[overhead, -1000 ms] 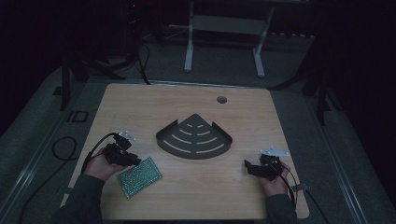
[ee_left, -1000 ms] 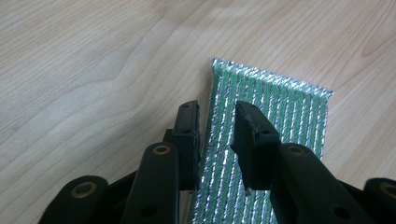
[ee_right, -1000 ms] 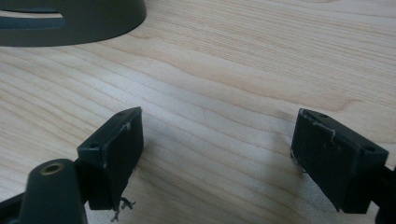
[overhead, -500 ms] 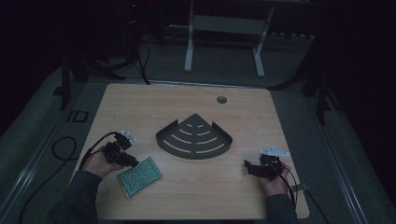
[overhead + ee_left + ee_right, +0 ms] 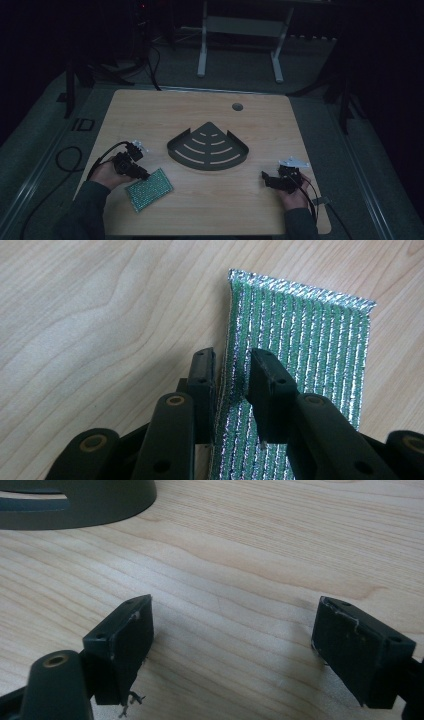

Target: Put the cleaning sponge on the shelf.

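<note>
A green, silvery ribbed foil pouch [image 5: 149, 189] lies flat at the table's front left. My left gripper [image 5: 142, 175] is at its upper left edge. In the left gripper view the two black jaws stand close together on the pouch's [image 5: 310, 360] left edge, which curls up between them; the left gripper [image 5: 232, 375] is shut on that edge. At the front right my right gripper [image 5: 267, 179] rests low over bare wood. The right gripper [image 5: 232, 640] is open, with nothing between its jaws.
A dark fan-shaped tray [image 5: 207, 147] with curved slots sits at the table's middle; its rim [image 5: 75, 505] lies beyond the right gripper's jaws. A round hole [image 5: 237, 106] is near the far edge. Cables trail off both grippers.
The left hand has crept slightly right and down, onto the pouch's edge. The pouch and the right gripper have stayed where they were.
</note>
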